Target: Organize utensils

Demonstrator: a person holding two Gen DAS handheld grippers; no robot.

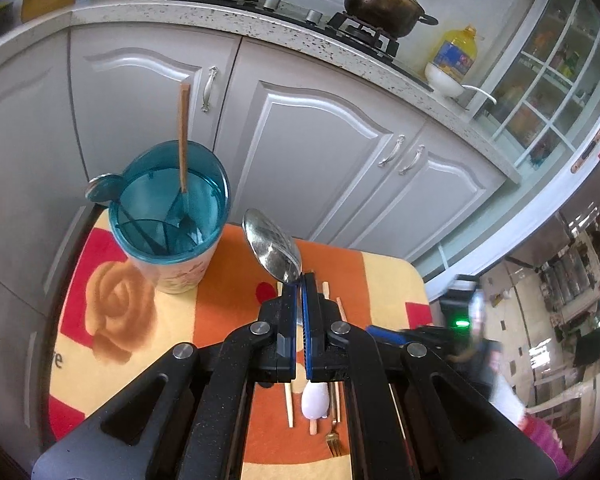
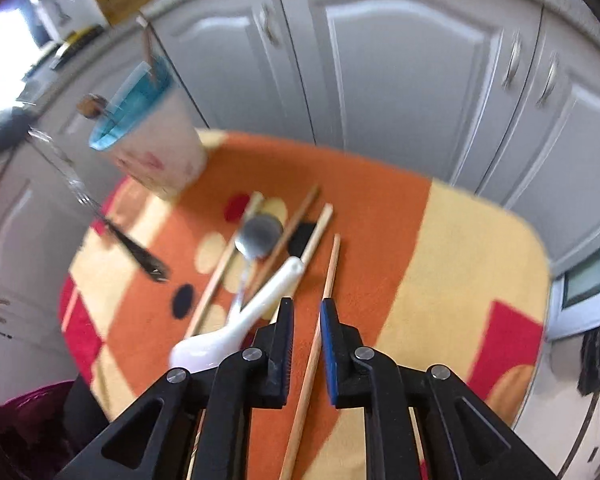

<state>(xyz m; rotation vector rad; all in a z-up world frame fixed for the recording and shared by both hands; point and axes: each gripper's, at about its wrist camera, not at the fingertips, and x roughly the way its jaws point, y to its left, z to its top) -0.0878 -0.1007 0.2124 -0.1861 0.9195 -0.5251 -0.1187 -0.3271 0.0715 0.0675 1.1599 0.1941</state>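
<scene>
My left gripper (image 1: 301, 278) is shut on a metal spoon (image 1: 271, 246), bowl up, held above the cloth to the right of the blue-rimmed holder cup (image 1: 168, 216). The cup holds a wooden-handled utensil (image 1: 184, 136) and a metal spoon (image 1: 102, 188). My right gripper (image 2: 306, 306) is open, its fingers on either side of a wooden chopstick (image 2: 324, 300) lying on the cloth. Beside it lie a white ceramic spoon (image 2: 252, 312), a metal spoon (image 2: 256, 236) and more chopsticks (image 2: 296, 220). The held spoon's handle (image 2: 120, 236) shows at the left of the right wrist view.
The orange, yellow and red cloth (image 1: 228, 292) covers a small table that ends close on all sides. White cabinet doors (image 1: 312, 152) stand behind it, with a stove and pot (image 1: 384, 4) above. A small fork (image 1: 334, 440) lies under my left gripper.
</scene>
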